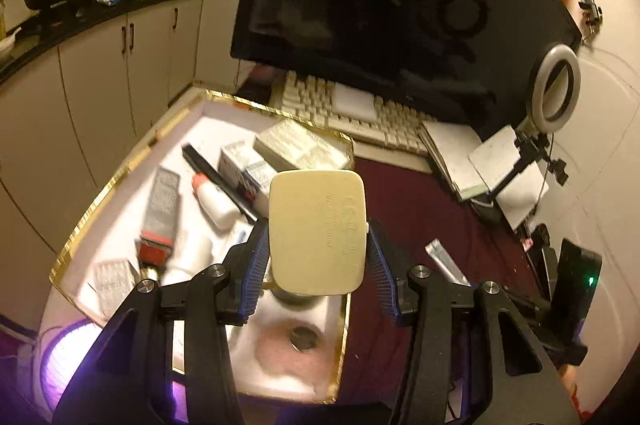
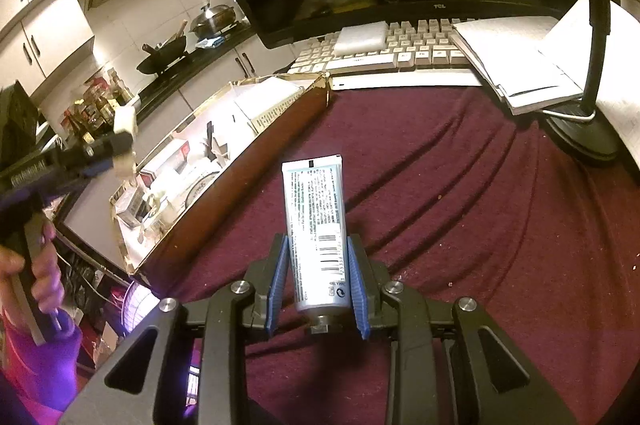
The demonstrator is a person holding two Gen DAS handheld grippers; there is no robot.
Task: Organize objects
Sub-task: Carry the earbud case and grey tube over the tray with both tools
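Left gripper [image 1: 318, 249] clamps a cream case [image 1: 318, 231] at frame centre above the gold-rimmed tray [image 1: 132, 161], lower left; right gripper [image 2: 318, 283] pinches a tube [image 2: 316, 229], centre; lower each into bare tray space before letting go

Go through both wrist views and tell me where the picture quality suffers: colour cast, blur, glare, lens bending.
Left wrist view: warm yellow cast; the cream case in the left gripper is sharp, while items in the gold-edged tray smear with motion blur; purple glare lower left. Right wrist view: the tube is crisp, the left gripper blurs; fisheye bends the keyboard.
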